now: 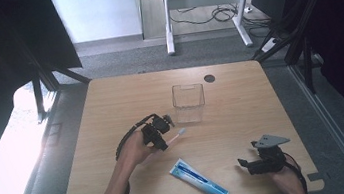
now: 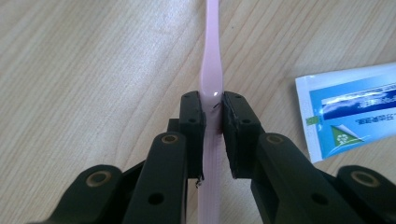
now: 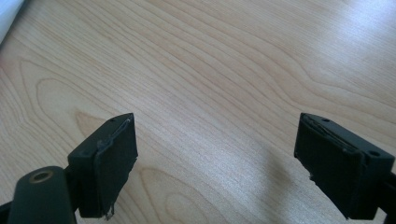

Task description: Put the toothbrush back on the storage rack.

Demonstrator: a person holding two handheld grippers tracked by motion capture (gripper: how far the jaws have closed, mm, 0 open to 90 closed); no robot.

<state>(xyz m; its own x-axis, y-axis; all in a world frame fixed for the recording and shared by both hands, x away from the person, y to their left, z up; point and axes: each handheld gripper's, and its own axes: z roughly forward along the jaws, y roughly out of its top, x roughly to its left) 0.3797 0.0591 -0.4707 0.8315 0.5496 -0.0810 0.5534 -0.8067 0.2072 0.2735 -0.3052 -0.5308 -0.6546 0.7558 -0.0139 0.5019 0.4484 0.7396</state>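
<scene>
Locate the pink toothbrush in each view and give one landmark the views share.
High view: the toothbrush lies left of centre, clamped in the left gripper, its head pointing toward the clear box.
Left gripper view: centre, handle running up between the closed jaws.
Right gripper view: not in it.
Shared landmark: the toothpaste tube.

Toothbrush handle is cut off at the top and bottom edges of the left gripper view; tube runs past its right edge, print too small to read
</scene>
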